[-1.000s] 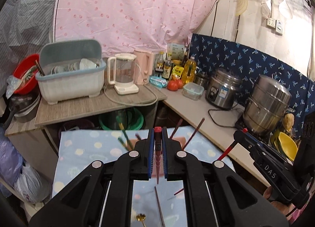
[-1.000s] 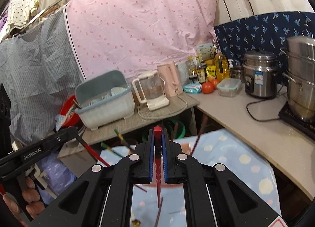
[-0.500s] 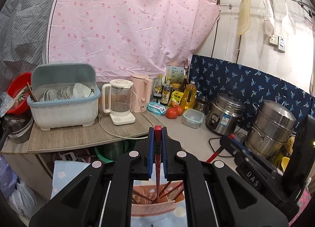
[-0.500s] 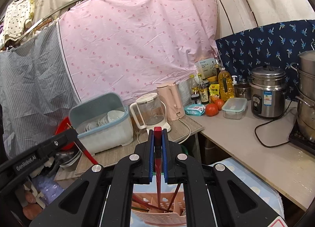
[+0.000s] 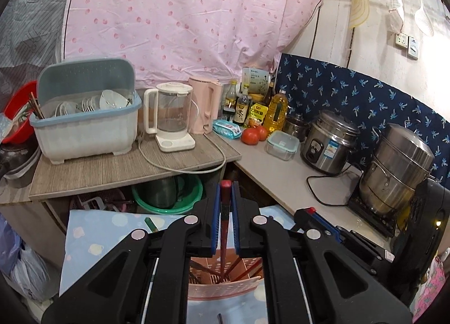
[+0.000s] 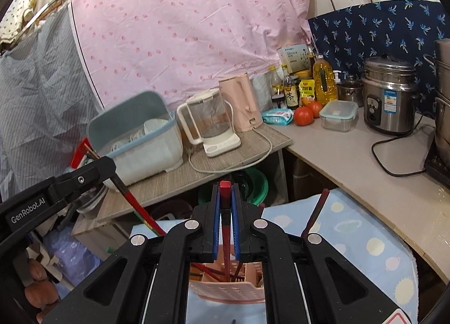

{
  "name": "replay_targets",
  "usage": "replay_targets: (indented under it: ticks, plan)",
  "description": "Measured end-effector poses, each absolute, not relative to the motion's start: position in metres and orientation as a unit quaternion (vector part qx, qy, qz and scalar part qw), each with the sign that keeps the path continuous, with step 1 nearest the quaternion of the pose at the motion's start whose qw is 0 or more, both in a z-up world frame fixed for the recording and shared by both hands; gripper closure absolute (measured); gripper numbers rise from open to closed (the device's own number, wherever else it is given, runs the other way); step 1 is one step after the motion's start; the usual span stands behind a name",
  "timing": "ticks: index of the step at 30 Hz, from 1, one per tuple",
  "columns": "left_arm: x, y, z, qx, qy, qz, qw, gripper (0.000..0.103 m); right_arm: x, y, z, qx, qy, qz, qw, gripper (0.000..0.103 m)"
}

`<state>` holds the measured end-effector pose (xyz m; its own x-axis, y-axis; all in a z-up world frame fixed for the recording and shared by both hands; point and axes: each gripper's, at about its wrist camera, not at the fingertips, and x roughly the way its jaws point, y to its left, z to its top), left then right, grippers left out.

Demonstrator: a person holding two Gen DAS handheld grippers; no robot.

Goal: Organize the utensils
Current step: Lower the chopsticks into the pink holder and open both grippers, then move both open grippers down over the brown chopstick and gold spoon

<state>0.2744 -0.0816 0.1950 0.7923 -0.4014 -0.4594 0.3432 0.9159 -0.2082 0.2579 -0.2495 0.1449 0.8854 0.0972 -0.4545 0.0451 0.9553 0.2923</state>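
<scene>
Each gripper pinches one red chopstick: left gripper (image 5: 225,213), right gripper (image 6: 225,213). A second ago both were high over the blue cloth (image 6: 362,242). Now the pink holder (image 5: 222,284) sits right under them, tips inside, so dropping comes next. The holder's bottom is hidden; maybe the tips touch it.
</scene>
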Motion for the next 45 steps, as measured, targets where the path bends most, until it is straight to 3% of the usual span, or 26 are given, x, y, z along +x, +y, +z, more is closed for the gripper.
replay_targets:
  ticks: [2,4,6,25,45]
  plan:
    - [0.275,-0.082,0.193,-0.057,0.258,-0.194,0.945,0.09,0.254,-0.249,0.144,0.147,0.236,0.008,0.961,0.082]
    - [0.273,-0.082,0.192,-0.057,0.26,-0.192,0.945,0.072,0.25,-0.249,0.143,0.147,0.234,0.006,0.961,0.08]
    - [0.271,-0.079,0.192,-0.058,0.258,-0.188,0.946,0.068,0.249,-0.25,0.143,0.147,0.234,0.005,0.961,0.08]
    - [0.235,-0.069,0.167,-0.054,0.302,-0.197,0.931,0.068,0.196,-0.245,0.124,0.149,0.25,0.007,0.957,0.08]
    - [0.138,-0.046,0.026,-0.061,0.448,-0.215,0.865,0.068,0.096,-0.212,-0.004,0.144,0.385,0.008,0.912,0.08]
